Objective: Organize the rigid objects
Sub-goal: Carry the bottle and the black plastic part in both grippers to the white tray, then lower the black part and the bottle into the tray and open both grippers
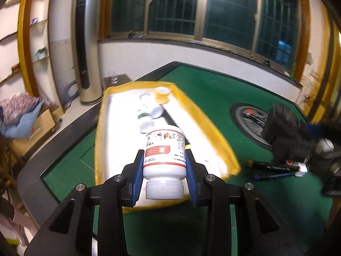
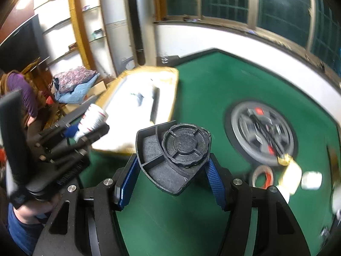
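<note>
My left gripper (image 1: 164,160) is shut on a white pill bottle (image 1: 163,151) with a red label, held cap toward the camera above the near end of a white tray (image 1: 115,128) with a yellow rim. Several small bottles (image 1: 149,115) and a yellow-capped jar (image 1: 162,95) lie in the tray. My right gripper (image 2: 170,166) is shut on a black plastic piece (image 2: 174,155) with a round ribbed knob, held above the green table. The left gripper with its bottle (image 2: 93,119) also shows in the right wrist view, next to the tray (image 2: 170,98).
The green felt table (image 1: 213,89) has a round grey hub (image 2: 262,134) in its middle. A tape roll (image 2: 263,176) and small white items (image 2: 312,180) lie at the right. A blue-black tool (image 1: 275,169) lies near the tray. A person (image 2: 19,89) stands at the left.
</note>
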